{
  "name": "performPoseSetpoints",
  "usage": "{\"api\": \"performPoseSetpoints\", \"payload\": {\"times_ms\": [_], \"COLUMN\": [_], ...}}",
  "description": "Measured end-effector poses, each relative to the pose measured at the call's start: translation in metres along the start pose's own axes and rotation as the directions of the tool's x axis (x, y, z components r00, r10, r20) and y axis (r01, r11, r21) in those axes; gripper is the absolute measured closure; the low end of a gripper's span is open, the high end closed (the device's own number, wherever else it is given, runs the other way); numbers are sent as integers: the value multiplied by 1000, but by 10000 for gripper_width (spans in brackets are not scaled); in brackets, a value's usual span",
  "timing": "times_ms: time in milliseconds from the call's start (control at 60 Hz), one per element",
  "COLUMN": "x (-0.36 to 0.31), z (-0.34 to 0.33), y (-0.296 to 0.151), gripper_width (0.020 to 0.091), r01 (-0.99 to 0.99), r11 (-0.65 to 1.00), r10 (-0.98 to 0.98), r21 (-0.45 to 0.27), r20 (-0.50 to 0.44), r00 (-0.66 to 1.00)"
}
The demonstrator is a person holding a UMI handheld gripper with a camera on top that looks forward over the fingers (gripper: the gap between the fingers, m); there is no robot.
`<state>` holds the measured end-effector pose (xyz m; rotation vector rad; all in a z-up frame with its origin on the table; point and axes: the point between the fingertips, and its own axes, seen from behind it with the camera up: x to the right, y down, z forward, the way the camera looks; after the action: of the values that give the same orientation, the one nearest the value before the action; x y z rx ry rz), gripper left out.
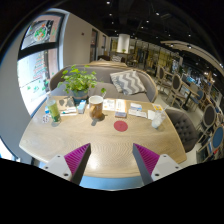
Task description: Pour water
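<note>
My gripper [111, 160] hovers open over the near edge of a light wooden table [100, 140], its magenta pads [75, 157] spread wide with nothing between them. Far beyond the fingers a brown bottle-like vessel [97, 108] stands near the table's middle. To its right a red round coaster [121, 126] lies flat on the wood. A pale cup [156, 119] stands at the table's right end. At the left end are small bottles or glasses [53, 113]; details are too small to tell.
A leafy green plant [80, 82] stands at the table's back left. Books or papers [114, 106] lie at the back middle. Beyond the table is a grey sofa with a patterned cushion [128, 82]. A chair [186, 125] sits to the right.
</note>
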<state>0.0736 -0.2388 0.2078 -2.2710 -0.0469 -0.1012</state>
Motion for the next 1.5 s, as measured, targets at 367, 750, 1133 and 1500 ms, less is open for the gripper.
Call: {"api": "performPoseSetpoints", "payload": {"times_ms": [367, 750, 1133, 1500], "x": [-99, -298, -359, -374], "z": [14, 65, 221, 294], "y": [41, -10, -89, -108], "gripper_width": [249, 247, 248, 566], "r01": [-4, -67, -95, -126], "r11": [998, 998, 979, 965], "r10": [2, 64, 77, 104], "r21": [-65, 21, 178, 231], "r20": [-35, 118, 106, 107], "r00": [999, 991, 991, 989]}}
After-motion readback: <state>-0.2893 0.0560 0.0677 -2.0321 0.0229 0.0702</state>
